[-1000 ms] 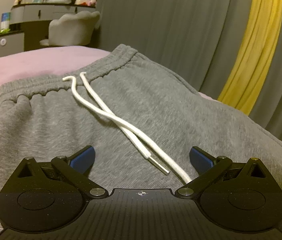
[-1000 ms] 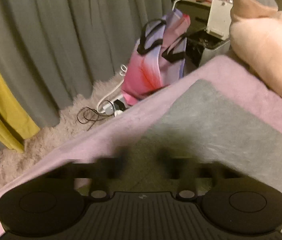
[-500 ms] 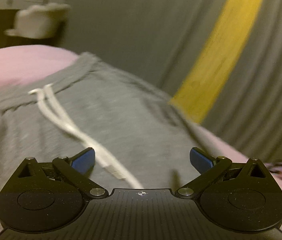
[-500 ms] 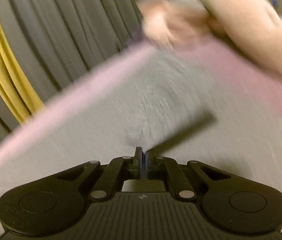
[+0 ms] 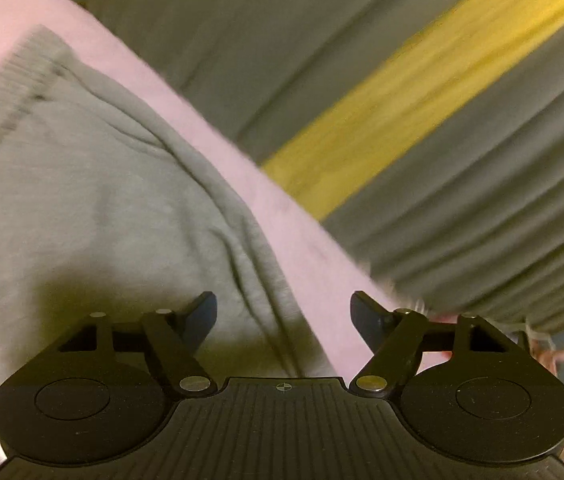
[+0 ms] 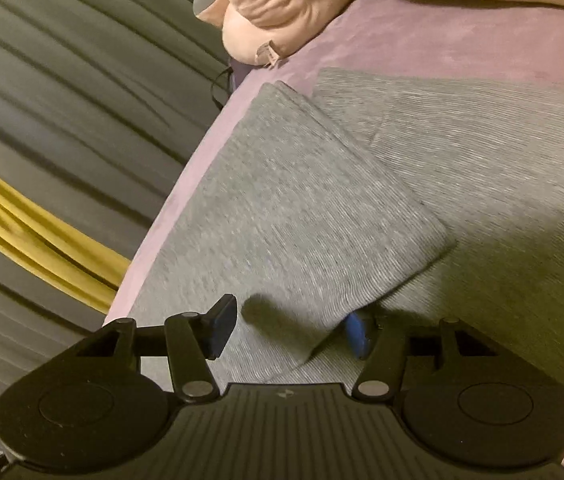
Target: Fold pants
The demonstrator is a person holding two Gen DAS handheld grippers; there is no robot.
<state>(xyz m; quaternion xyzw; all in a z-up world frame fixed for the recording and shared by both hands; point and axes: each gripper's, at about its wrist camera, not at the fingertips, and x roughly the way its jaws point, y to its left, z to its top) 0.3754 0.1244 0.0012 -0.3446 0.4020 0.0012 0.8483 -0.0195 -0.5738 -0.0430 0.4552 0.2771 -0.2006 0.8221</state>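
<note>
Right tool (image 6: 286,328) agape, pants (image 6: 302,216) leg between fingers

The left gripper (image 5: 284,316) is hovering low with its jaws standing wide apart — both blue-padded fingertips (image 5: 201,316) are showing bare, and nothing is sitting between them. The right gripper (image 6: 288,326) is also holding its jaws spread, tilted so that its view is slanting. Its left pad (image 6: 223,326) is lying in plain sight, while its right pad (image 6: 356,334) is peeking out only partly — its tip is hidden.
</note>
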